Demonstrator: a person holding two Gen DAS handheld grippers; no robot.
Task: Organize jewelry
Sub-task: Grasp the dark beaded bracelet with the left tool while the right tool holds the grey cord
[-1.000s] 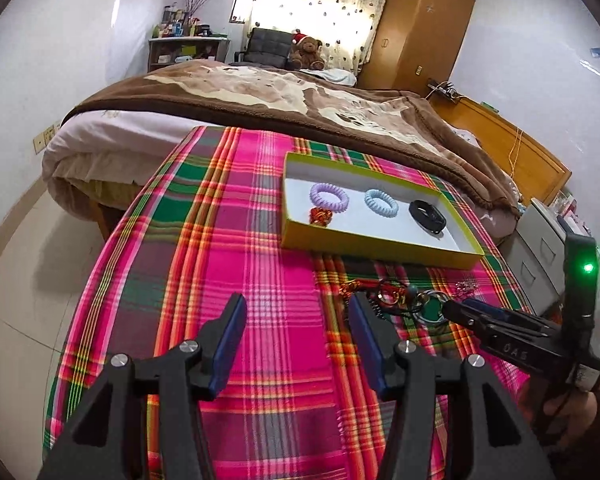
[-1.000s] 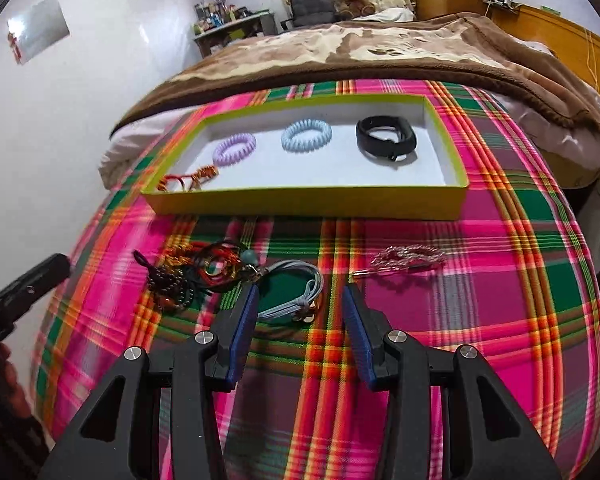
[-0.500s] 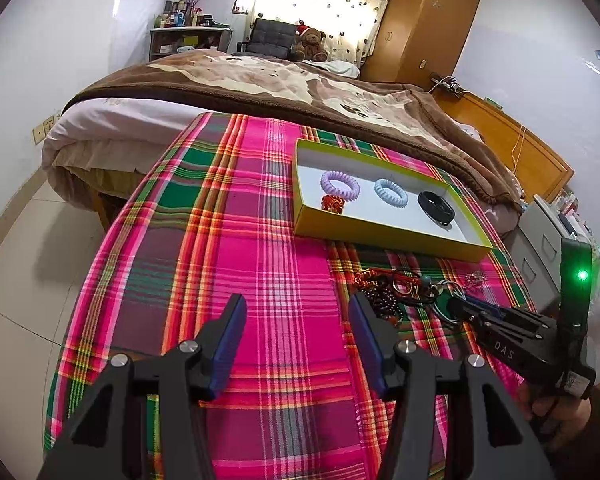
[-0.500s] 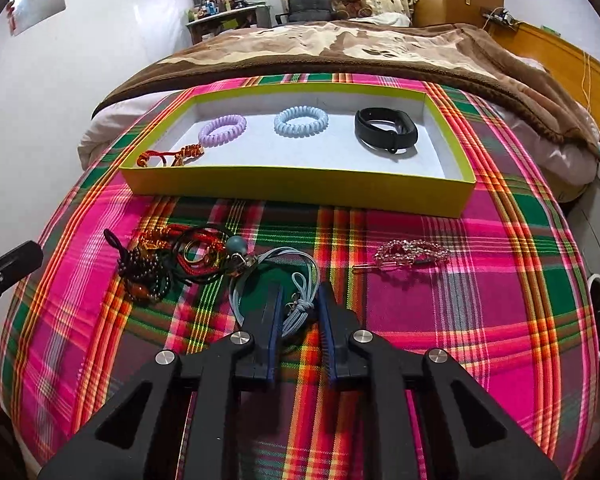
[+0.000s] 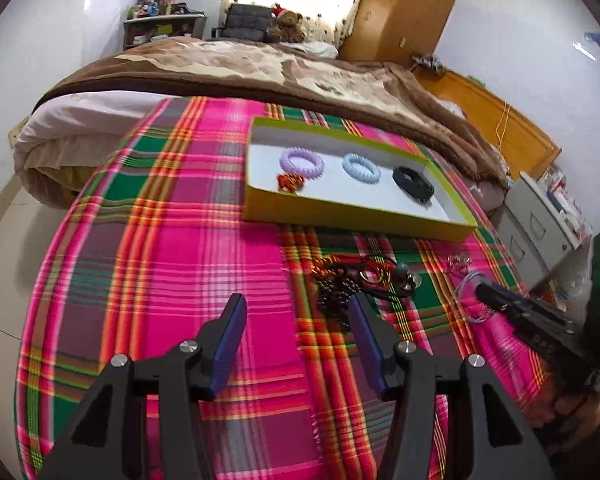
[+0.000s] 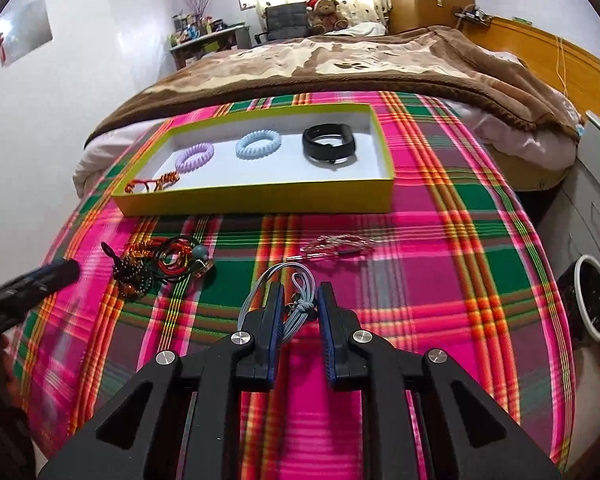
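Observation:
A yellow-green tray [image 6: 260, 200] with a white floor holds a purple coil band [image 6: 195, 157], a blue coil band [image 6: 259, 144], a black wristband [image 6: 329, 146] and a red knotted cord [image 6: 152, 184]. In front of it on the plaid cloth lie a tangle of bead and cord bracelets [image 6: 160, 260] and a silver clip [image 6: 336, 246]. My right gripper [image 6: 300, 300] is shut on a grey cord bracelet [image 6: 260, 284], whose loops stick out past the fingers. My left gripper [image 5: 296, 320] stands open over bare cloth, just left of the tangle [image 5: 352, 280].
The plaid-covered table [image 5: 160, 240] butts against a bed with a brown blanket [image 5: 260, 72]. A grey drawer cabinet [image 5: 540, 220] and a white-rimmed bin [image 6: 592, 300] stand off the right edge. The cloth left of the tray is bare.
My right gripper closed on the grey cord bracelet and drew it right, away from the tangle. The left gripper stayed open and edged closer to the tangle.

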